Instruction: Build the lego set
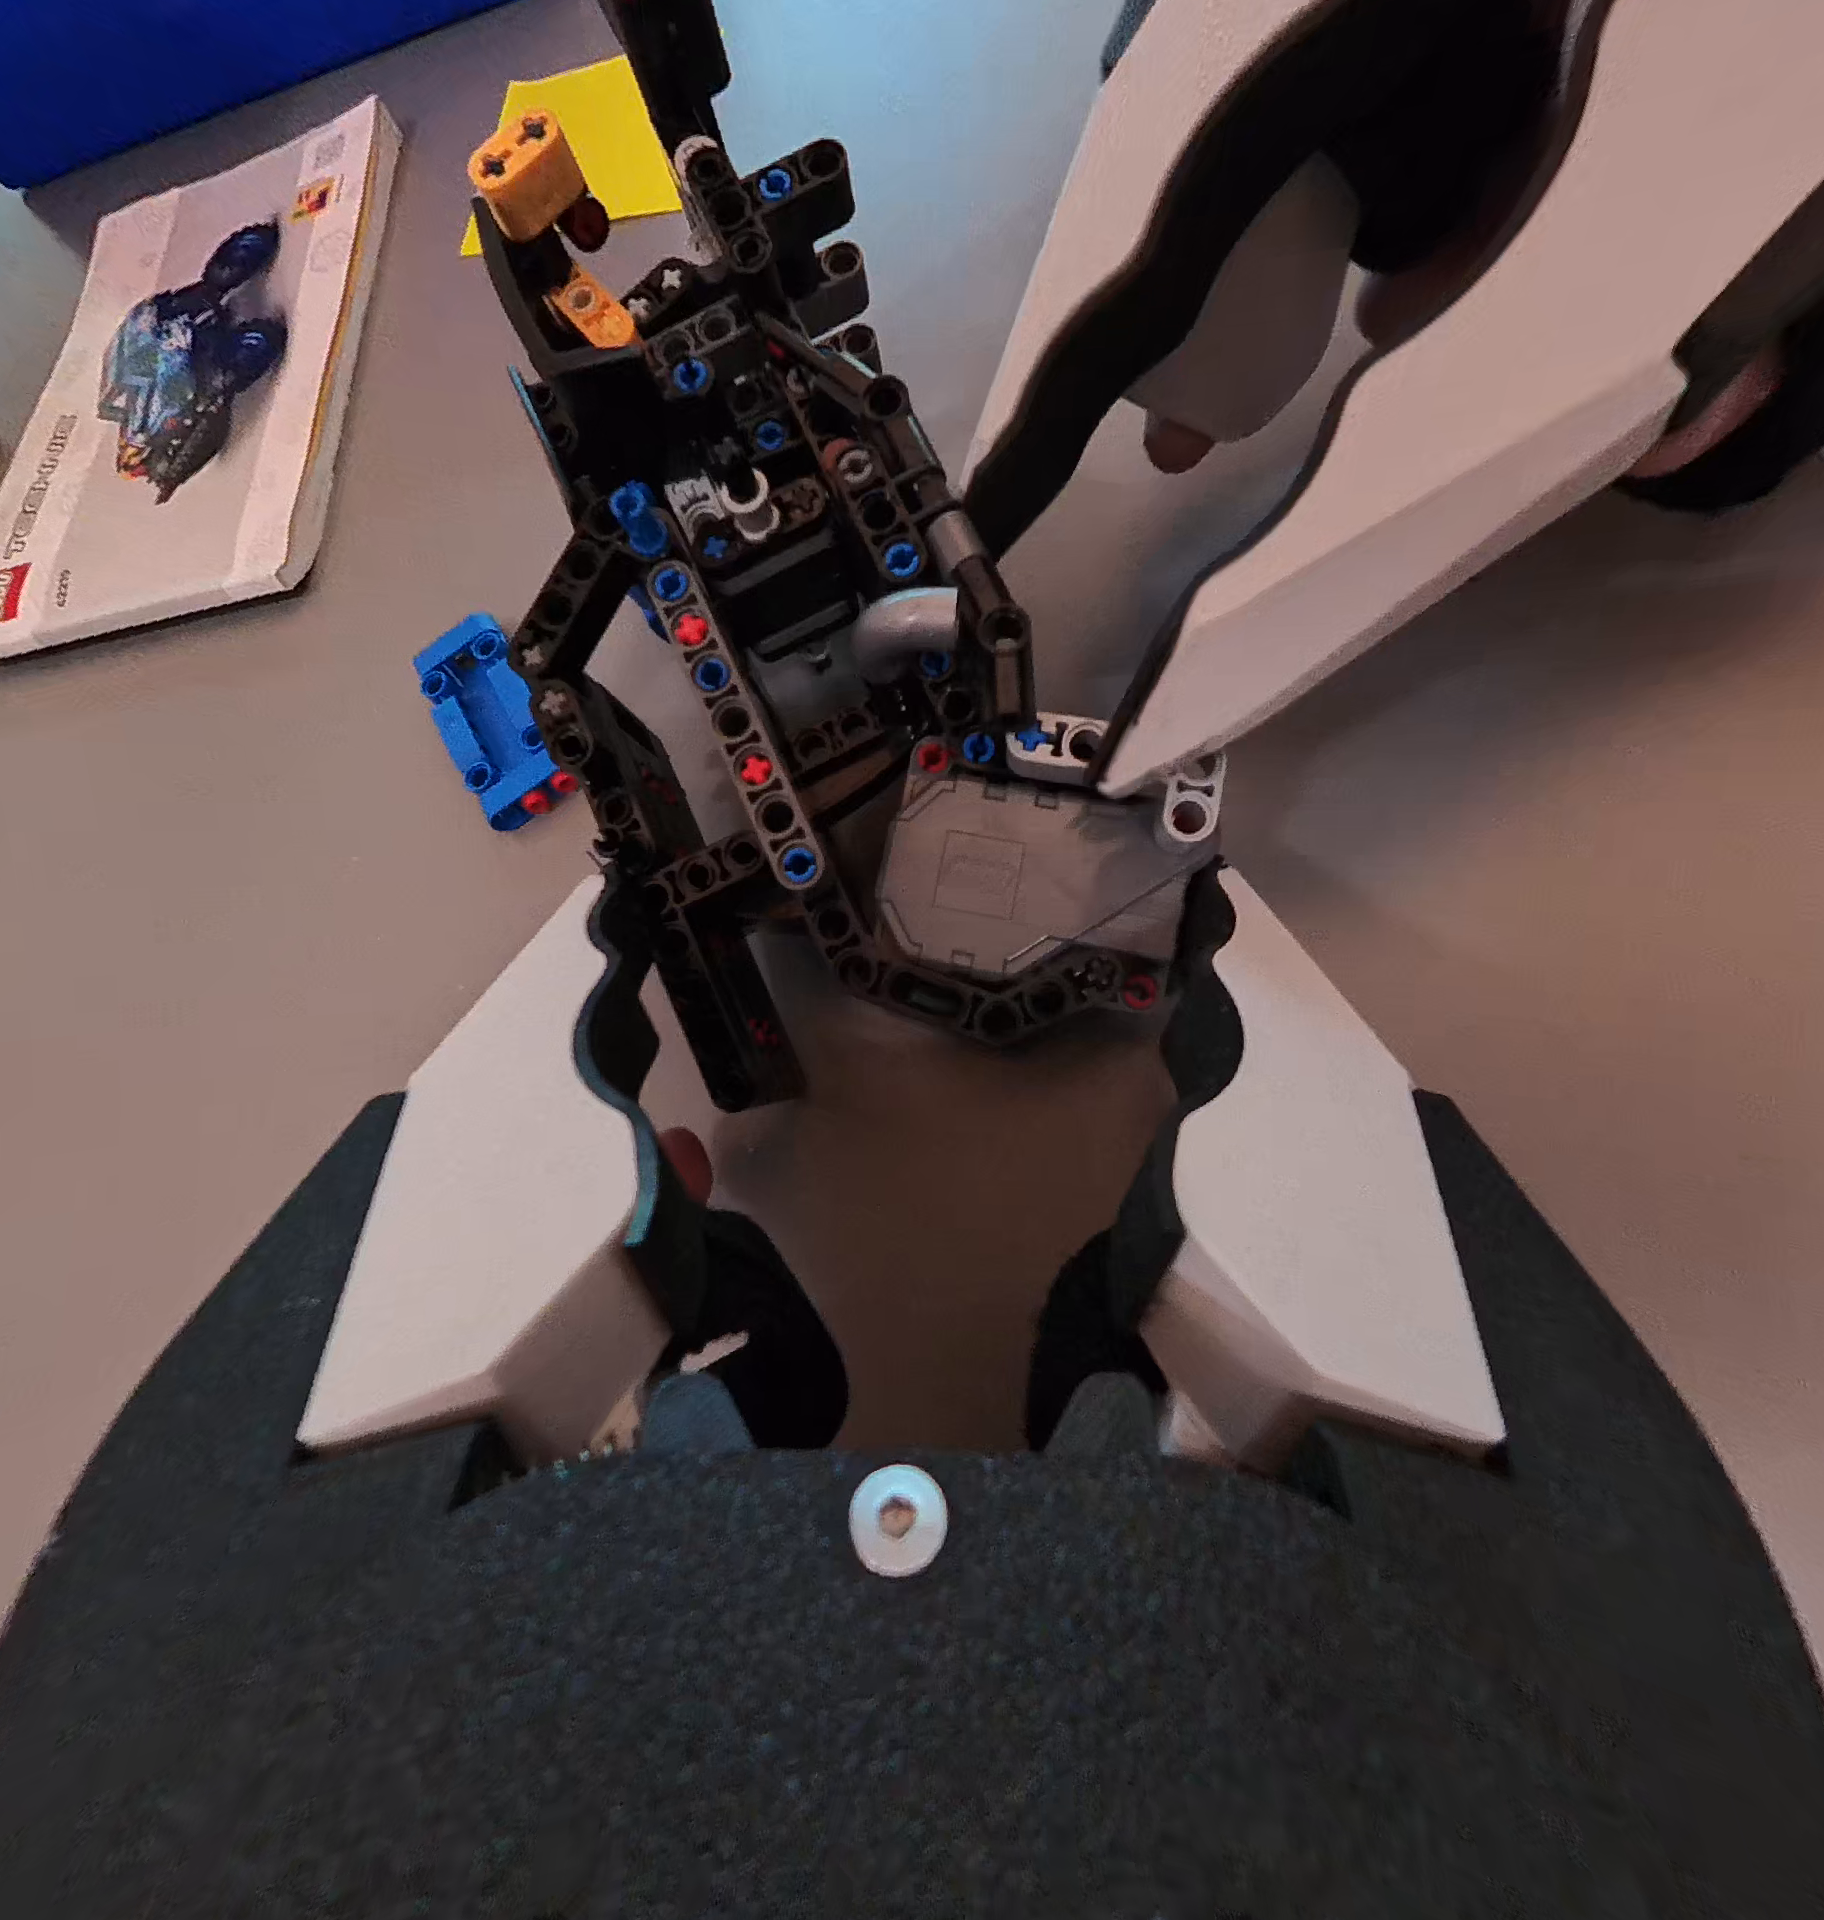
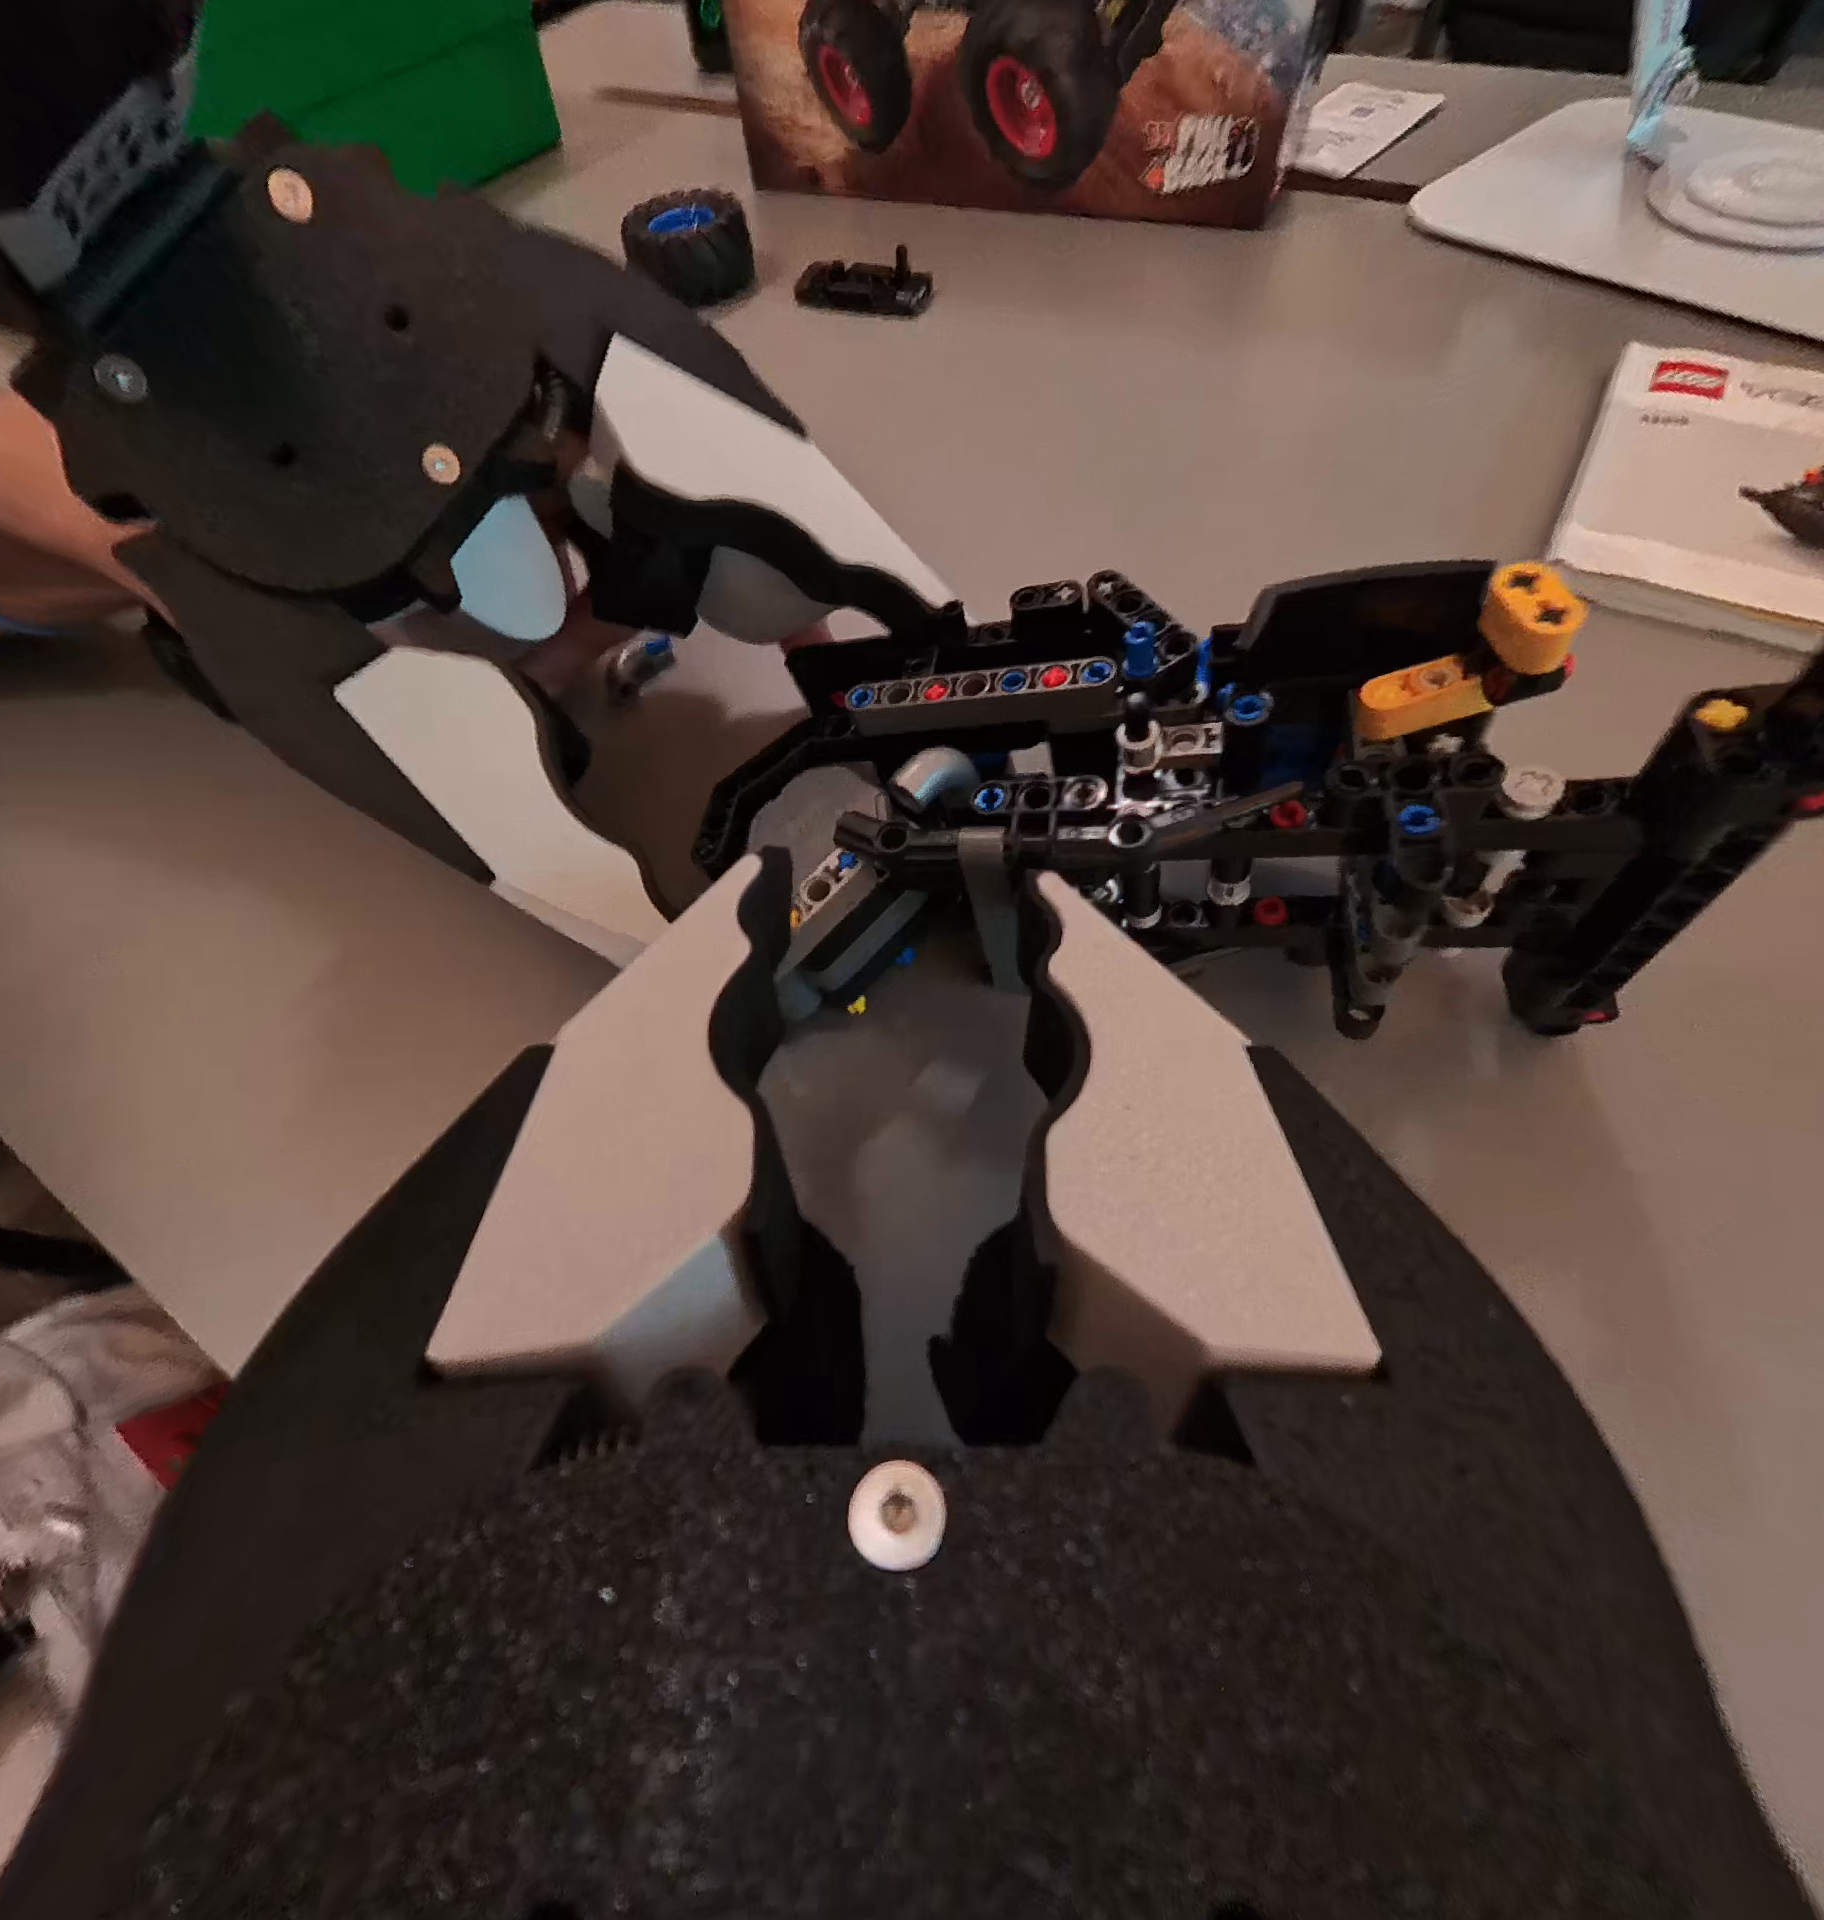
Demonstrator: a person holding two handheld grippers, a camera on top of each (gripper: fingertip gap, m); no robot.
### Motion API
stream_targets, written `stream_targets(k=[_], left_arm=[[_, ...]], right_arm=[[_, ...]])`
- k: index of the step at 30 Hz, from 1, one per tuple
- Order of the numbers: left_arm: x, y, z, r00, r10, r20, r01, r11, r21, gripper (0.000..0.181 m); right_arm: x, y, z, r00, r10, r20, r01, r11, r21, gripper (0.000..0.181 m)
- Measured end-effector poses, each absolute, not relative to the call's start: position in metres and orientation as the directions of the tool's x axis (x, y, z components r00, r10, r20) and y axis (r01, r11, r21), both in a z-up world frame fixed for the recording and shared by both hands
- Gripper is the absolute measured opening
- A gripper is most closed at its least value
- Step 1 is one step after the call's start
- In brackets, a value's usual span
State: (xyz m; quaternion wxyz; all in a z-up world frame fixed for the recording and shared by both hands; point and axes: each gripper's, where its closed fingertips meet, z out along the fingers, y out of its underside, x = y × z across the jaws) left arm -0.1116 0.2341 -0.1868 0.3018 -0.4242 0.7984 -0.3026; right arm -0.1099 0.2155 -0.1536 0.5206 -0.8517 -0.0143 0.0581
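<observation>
A black Technic model (image 1: 731, 582) with blue and red pins and orange parts lies on the grey table (image 1: 1510, 831); it also shows in the right wrist view (image 2: 1199, 748). My left gripper (image 1: 908, 904) is shut on its near end, one finger on the black frame, the other beside the grey block (image 1: 1012, 883). It shows from the side in the right wrist view (image 2: 783, 764). My right gripper (image 2: 908, 883) reaches in from the side (image 1: 1043, 639), jaws partly closed around the model's edge. One fingertip rests on a light grey beam (image 1: 1053, 743). Whether it pinches anything is unclear.
An instruction booklet (image 1: 160, 395) lies left of the model, with a loose blue piece (image 1: 477, 717) and yellow paper (image 1: 586, 125) nearby. Farther off are a blue-hubbed wheel (image 2: 688, 244), a small black part (image 2: 866, 286), a set box (image 2: 1022, 104), a green object (image 2: 368, 83) and a white tray (image 2: 1614, 208). Tip to tip, the grippers are about 4 centimetres apart. The blue-hubbed wheel (image 2: 688, 244) lies some 30 centimetres from my left tips, 35 centimetres from my right tips.
</observation>
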Motion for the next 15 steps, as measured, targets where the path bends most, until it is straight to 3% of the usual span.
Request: stream_targets(k=[5,7,15], left_arm=[[-0.1125,0.2357,-0.1868,-0.449,-0.864,-0.228,-0.5,0.454,-0.737,0.1],[-0.1125,0.2356,-0.1869,-0.451,-0.863,-0.226,-0.5,0.455,-0.737,0.1],[-0.1137,0.2372,-0.1868,-0.447,-0.863,-0.234,-0.508,0.46,-0.728,0.1]], right_arm=[[-0.1051,0.217,-0.1479,0.998,-0.028,-0.064,-0.07,-0.418,-0.906,0.042],[-0.105,0.2195,-0.1501,0.995,-0.043,-0.088,-0.098,-0.428,-0.898,0.034],[-0.106,0.2208,-0.1517,0.999,-0.031,-0.041,-0.05,-0.439,-0.897,0.033]])
